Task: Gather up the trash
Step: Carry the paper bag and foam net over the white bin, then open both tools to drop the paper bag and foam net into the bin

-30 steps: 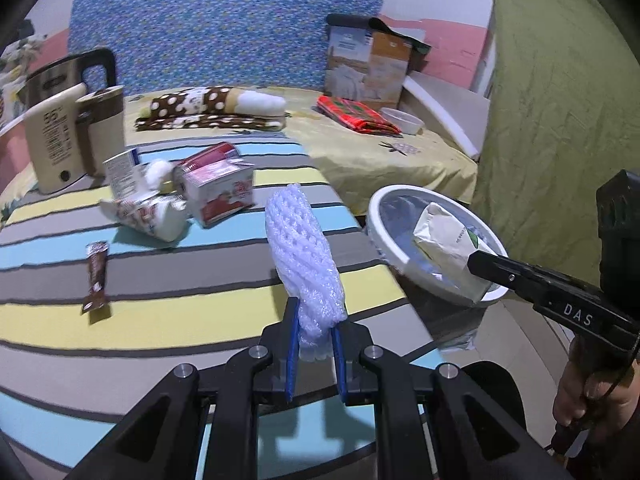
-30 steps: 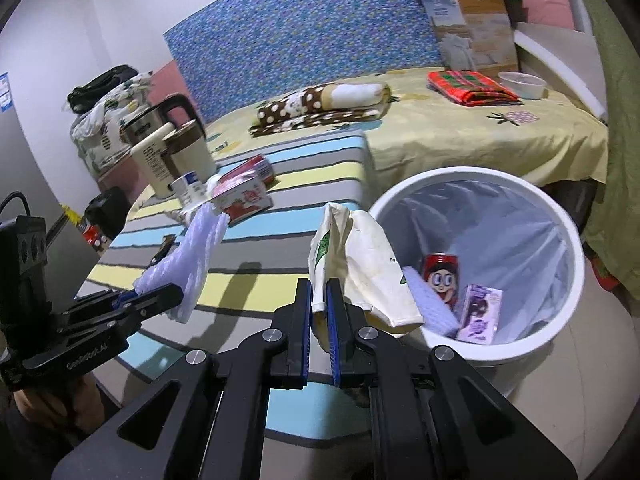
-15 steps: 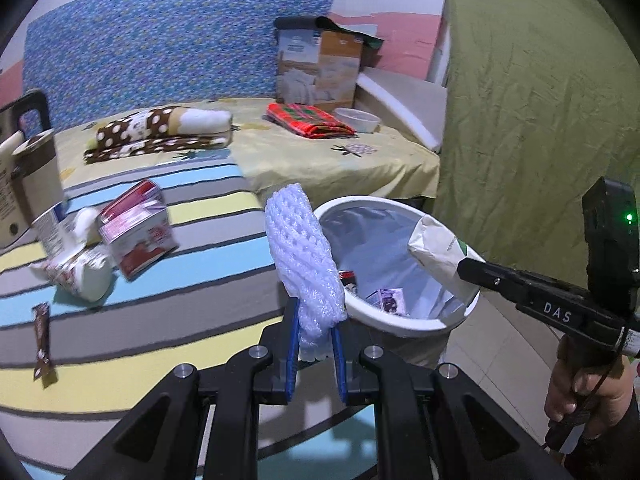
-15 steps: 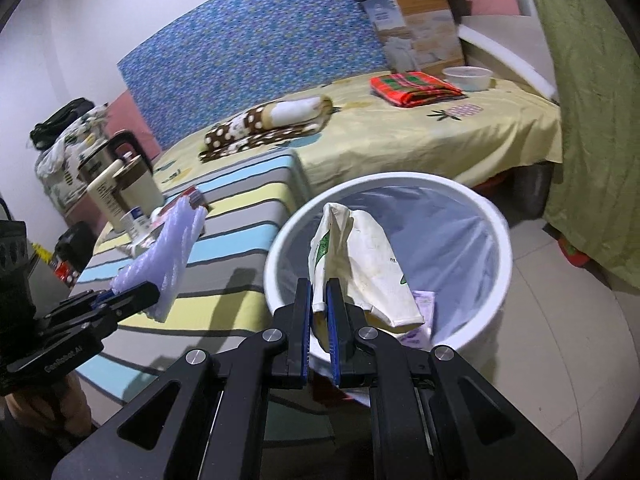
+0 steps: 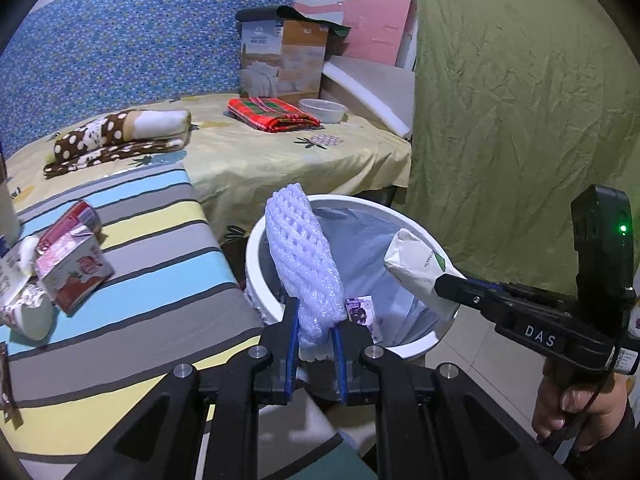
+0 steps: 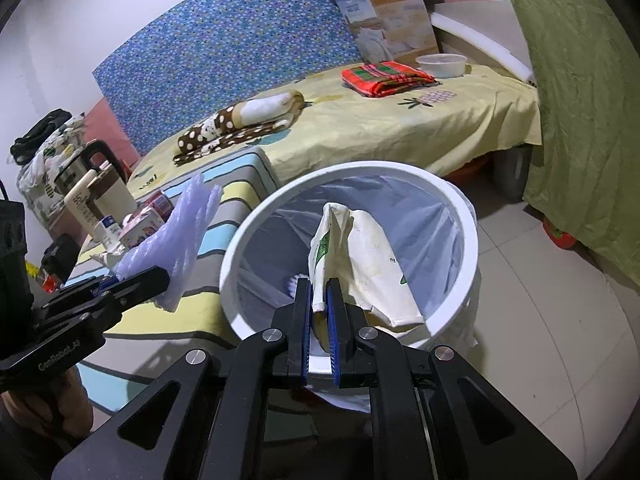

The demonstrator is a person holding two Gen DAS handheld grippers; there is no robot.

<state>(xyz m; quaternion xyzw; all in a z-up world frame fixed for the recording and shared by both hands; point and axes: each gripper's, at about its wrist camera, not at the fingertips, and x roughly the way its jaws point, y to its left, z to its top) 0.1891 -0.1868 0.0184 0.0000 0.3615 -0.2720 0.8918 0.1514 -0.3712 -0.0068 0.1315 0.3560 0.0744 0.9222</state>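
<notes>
Both hand-held grippers, clamping foam net (image 5: 304, 256) and paper bag (image 6: 368, 264), now overhang the bin (image 6: 256, 220).

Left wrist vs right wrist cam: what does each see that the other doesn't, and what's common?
Left wrist only: a purple wrapper lying in the bin, the brown snack bar on the striped cover, and the hand that holds the right gripper.

Right wrist only: the kettle beyond the trash pile and a red object on the floor by the green curtain.

Both: the white bin, the foam net clamped in the left gripper, the paper bag clamped in the right gripper, the red carton.
</notes>
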